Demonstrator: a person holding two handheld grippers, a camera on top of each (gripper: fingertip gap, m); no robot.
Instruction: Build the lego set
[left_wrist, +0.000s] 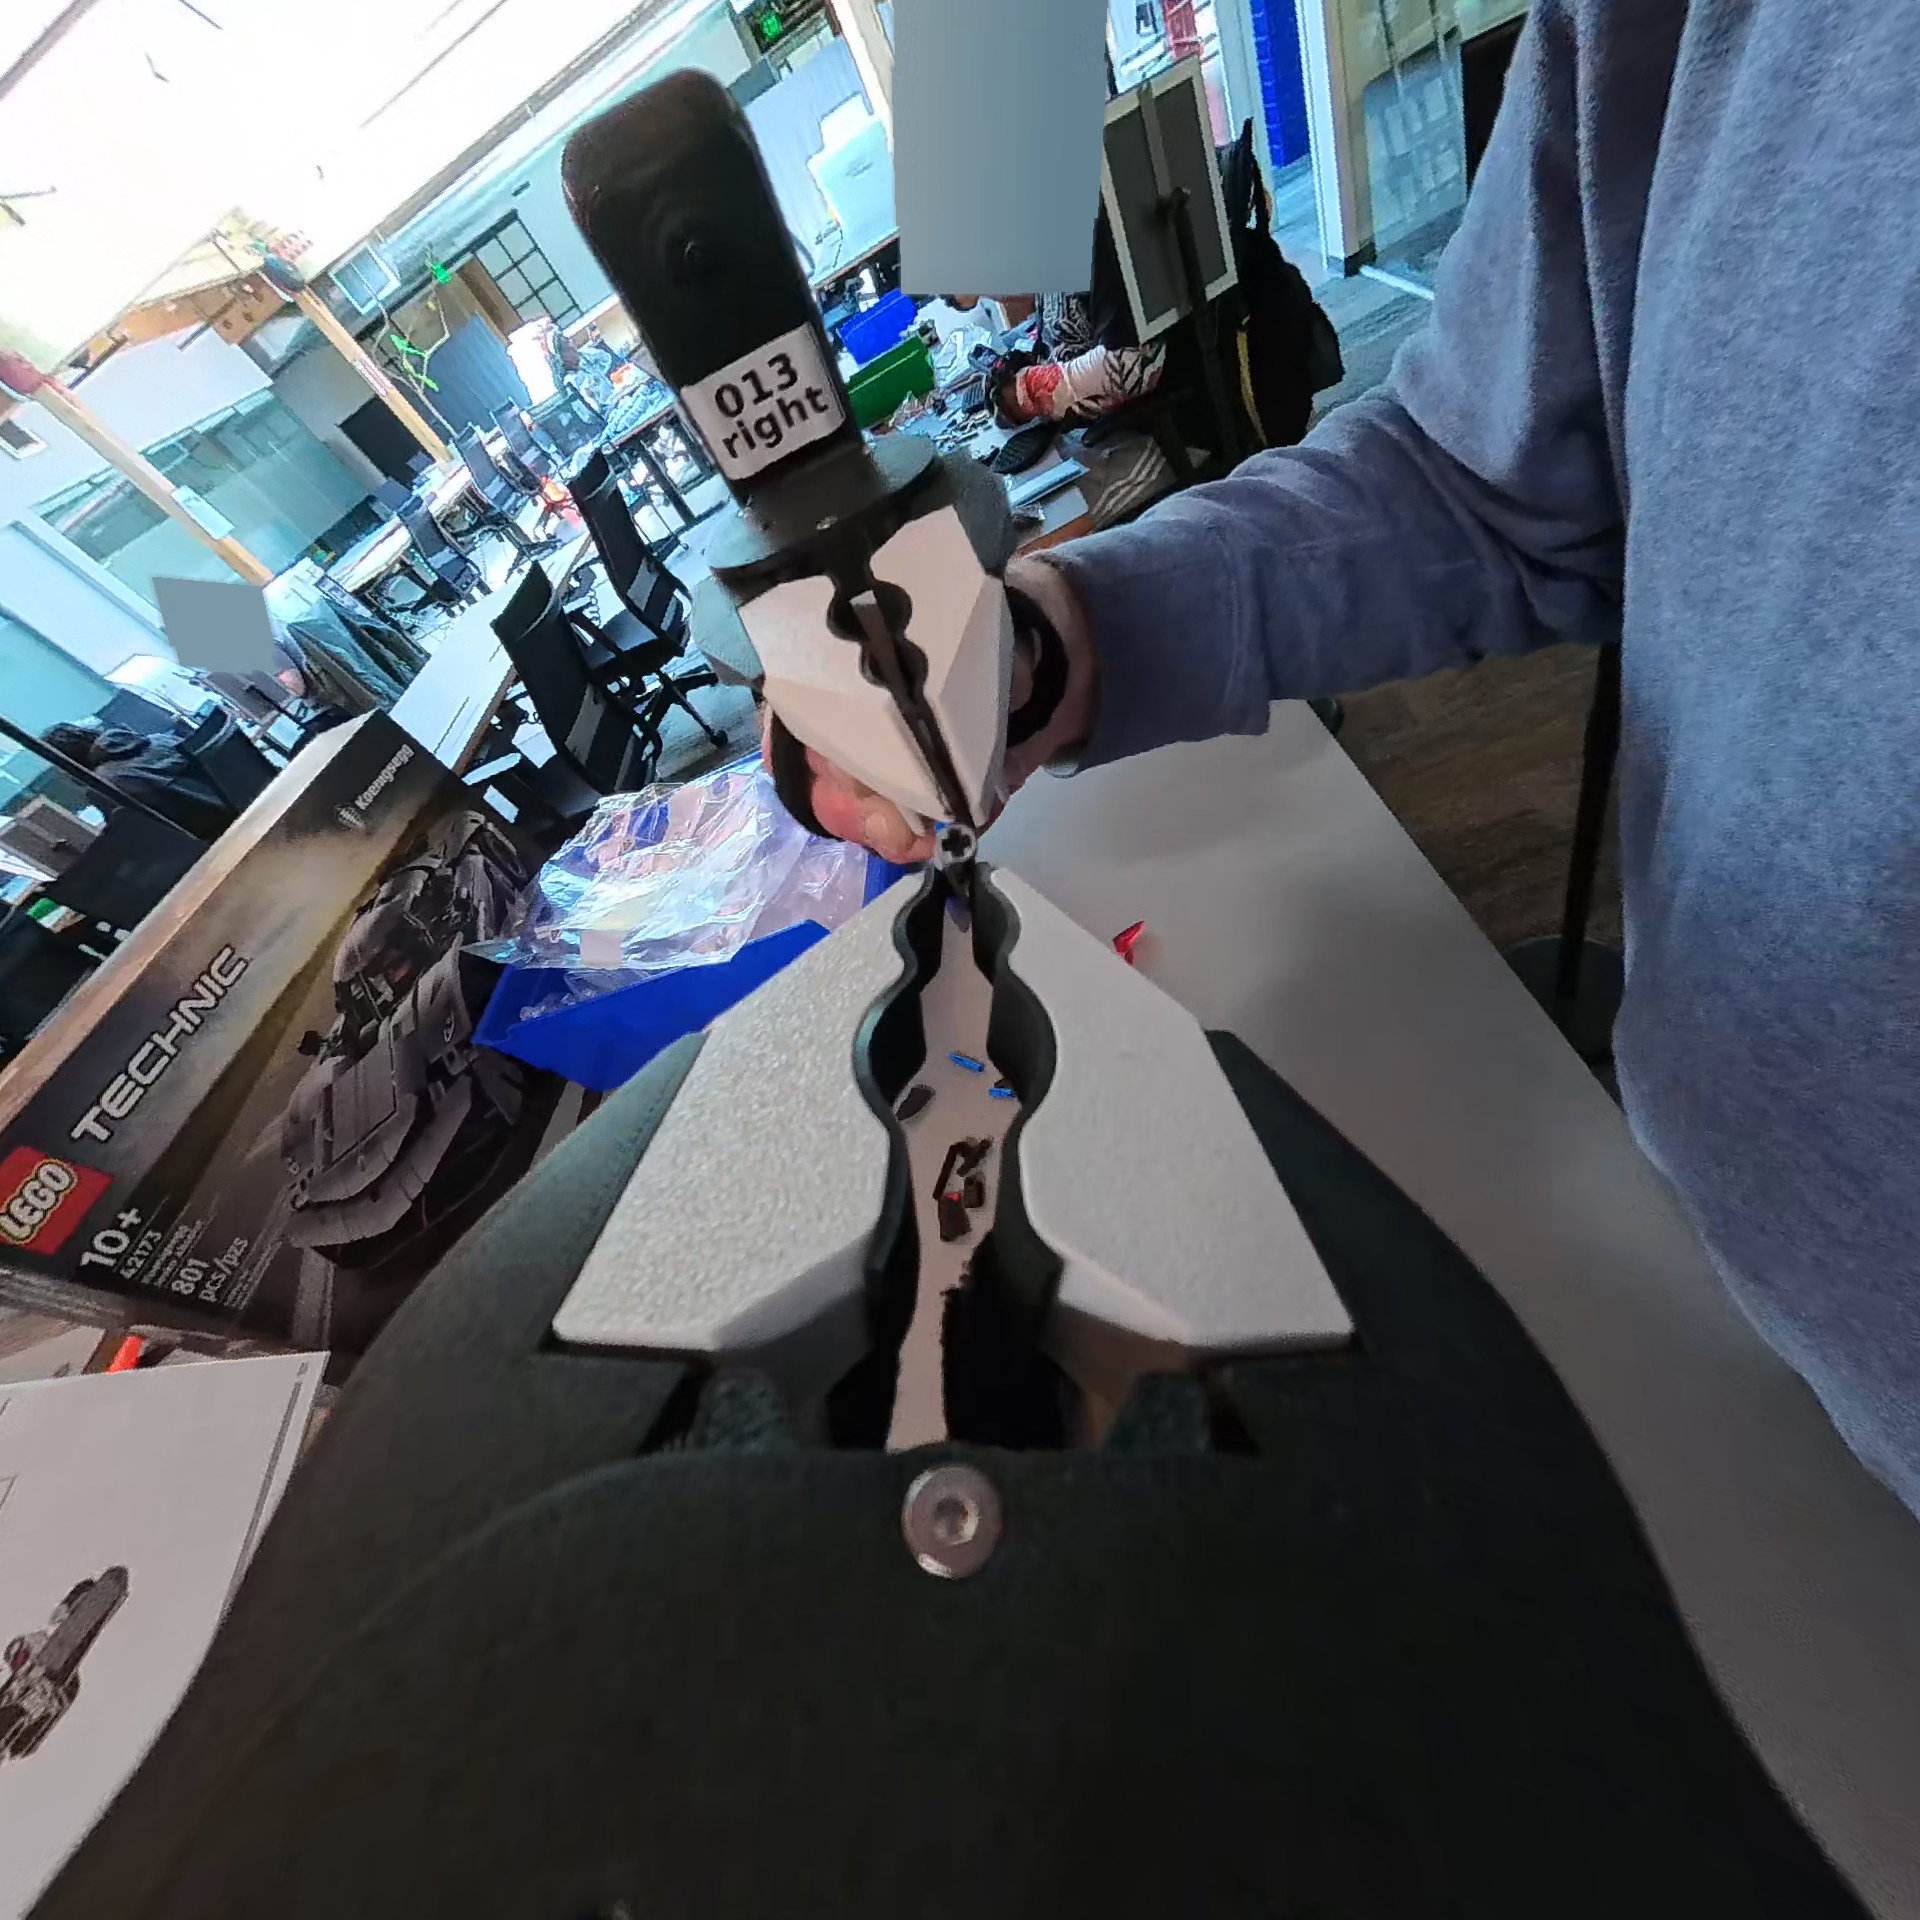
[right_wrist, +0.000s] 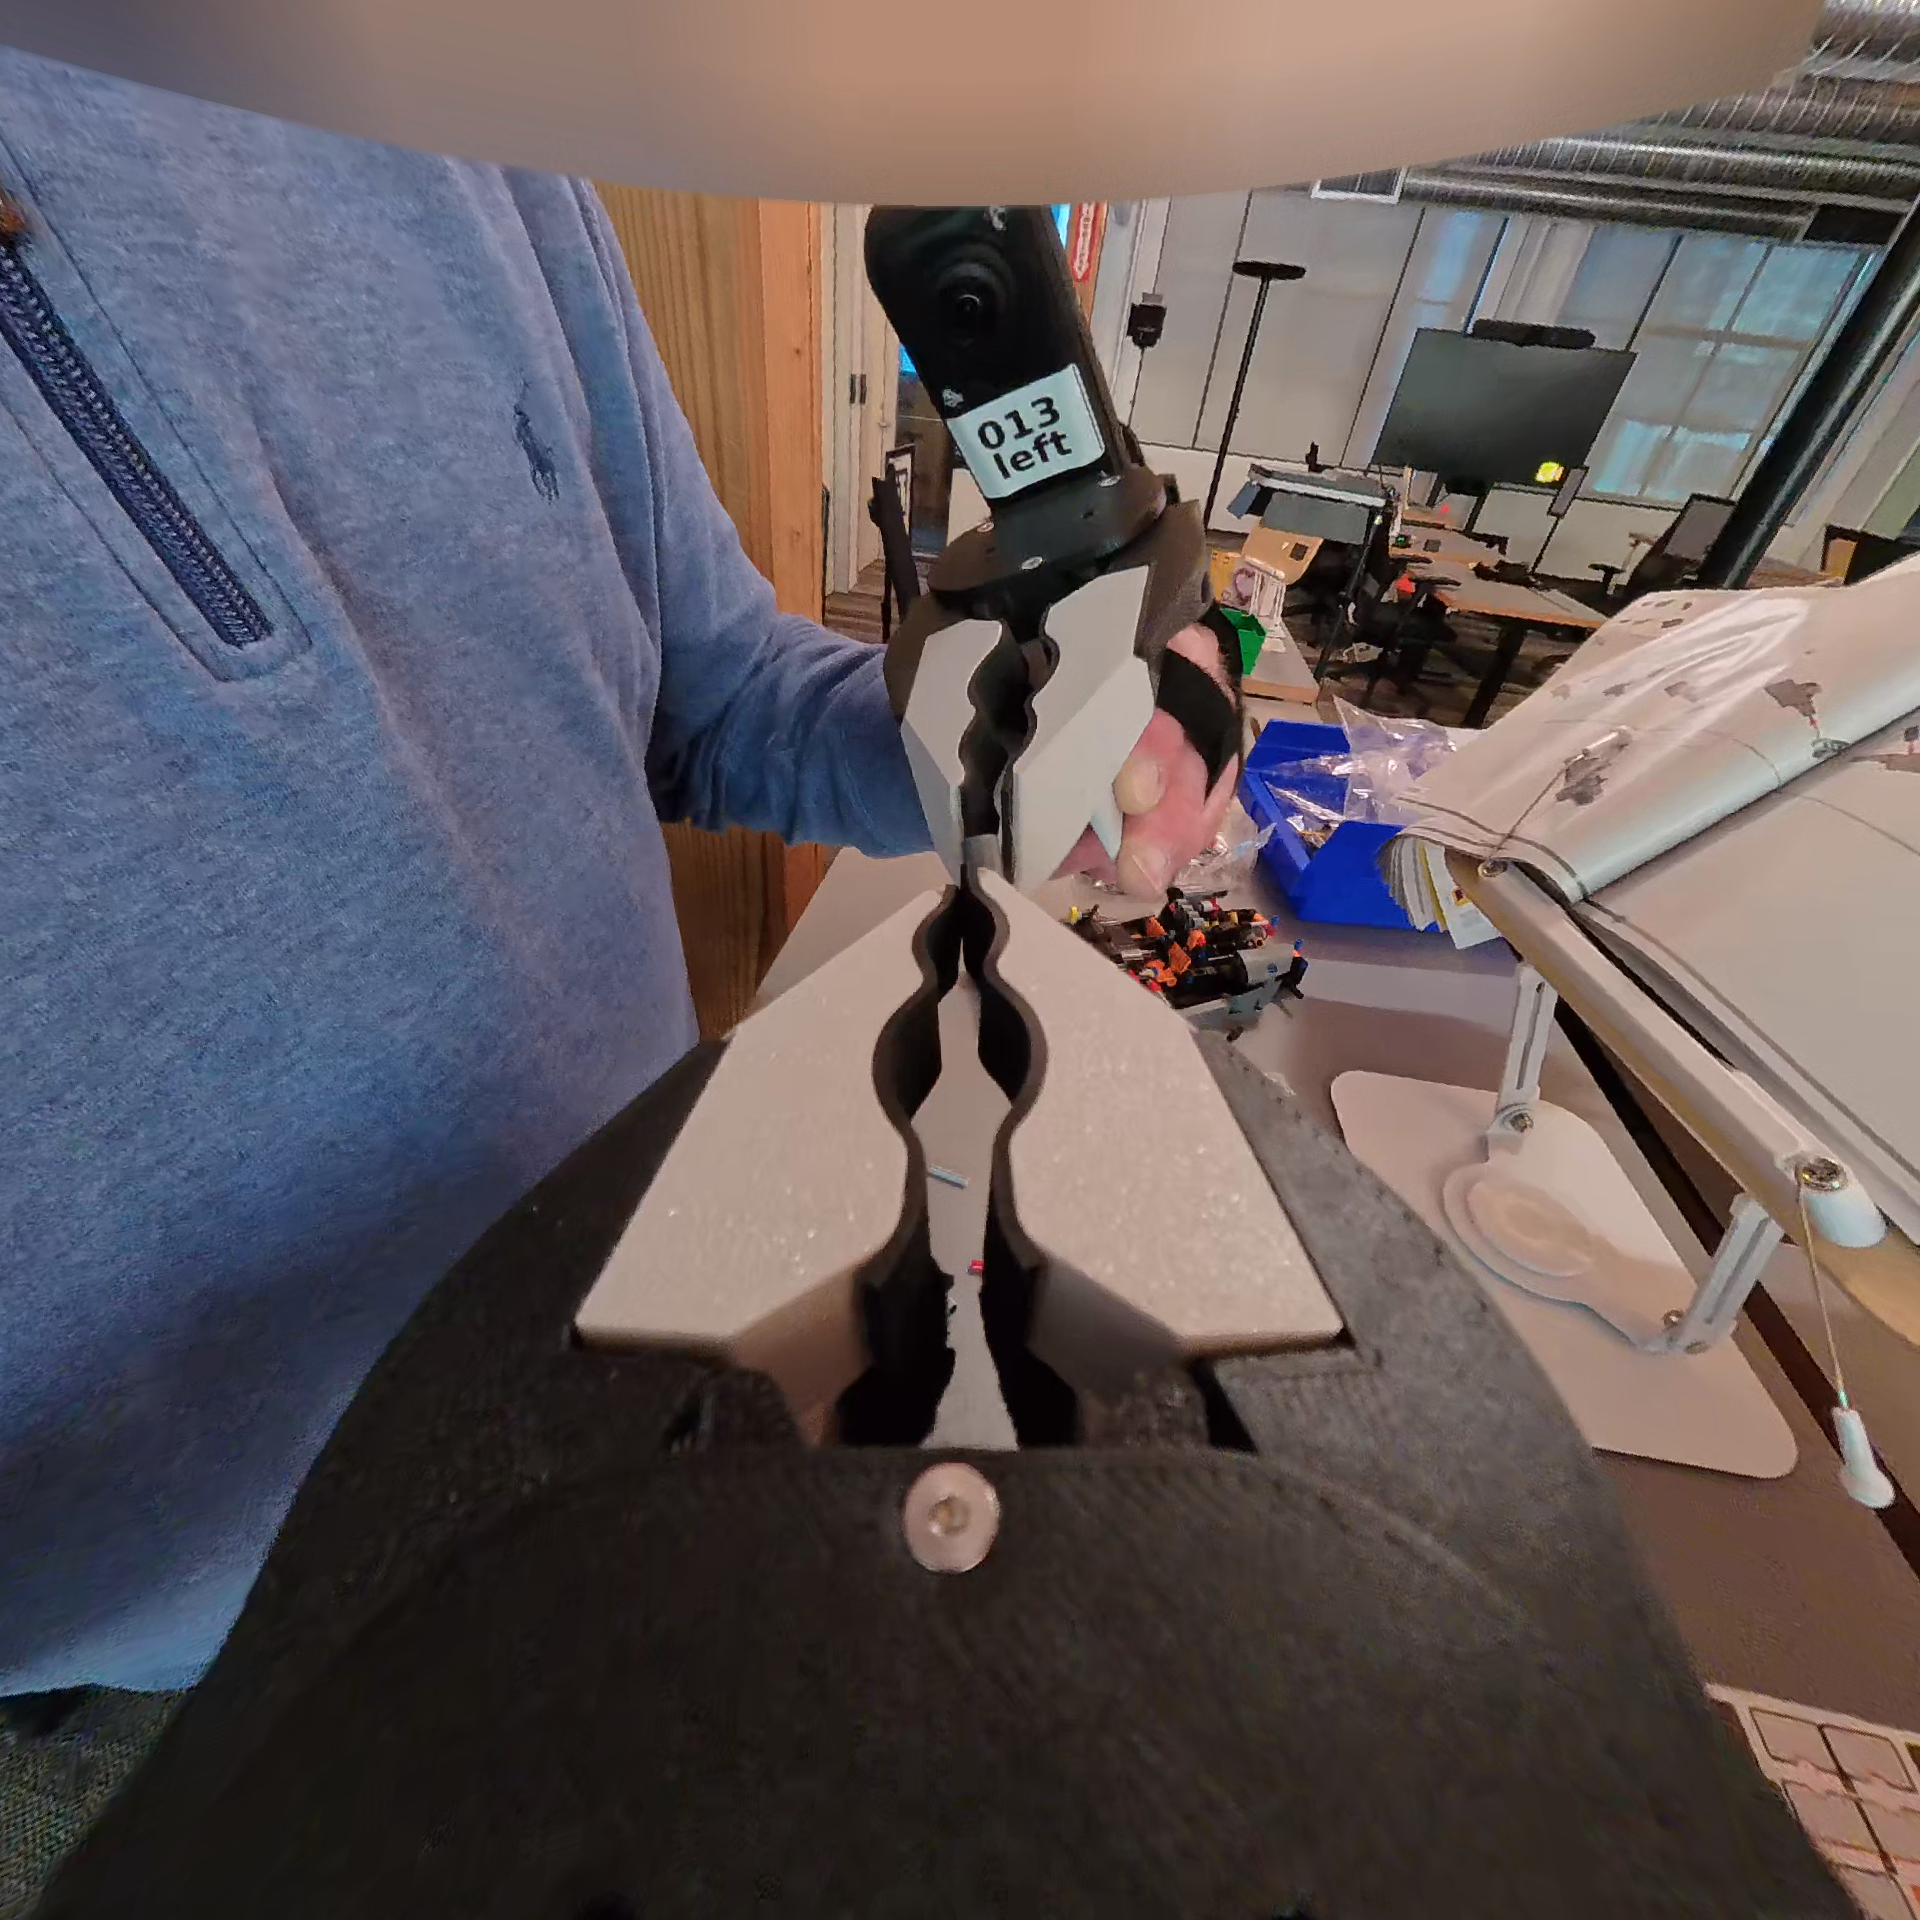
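- Left gripper (left_wrist: 951, 883): jaws almost closed, tips pinch something small and dark. Can't tell what the piece is from either view.
- Right gripper (right_wrist: 966, 894): jaws also nearly closed; at its tip sits a small grey piece with a cross hole (left_wrist: 954, 842), at 12 o'clock from the left tips.
- Both tips meet nose to nose above the table (left_wrist: 1195, 883). Looks like a mating step: pin or axle into the cross hole.
- Risk 1: slight misalignment, and the push pops a piece out of the shallow pinch. It then falls among the loose black pieces (left_wrist: 961, 1184) and blue pins (left_wrist: 966, 1062) below.
- Risk 2: tips collide, since nearly no gap shows between them.
- Risk 3: a twisting load rotates the piece in the pads; the cross hole needs matched orientation.
- Half-built model (right_wrist: 1184, 951) sits on the table at 1 o'clock in the right view, untouched, well apart from both tips.
- Farther: blue bin (right_wrist: 1320, 862) with plastic bags (left_wrist: 665, 883), set box (left_wrist: 260, 997) at 9 o'clock in the left view, instruction booklet (right_wrist: 1662, 707) on a stand. A dropped piece could bounce toward these.
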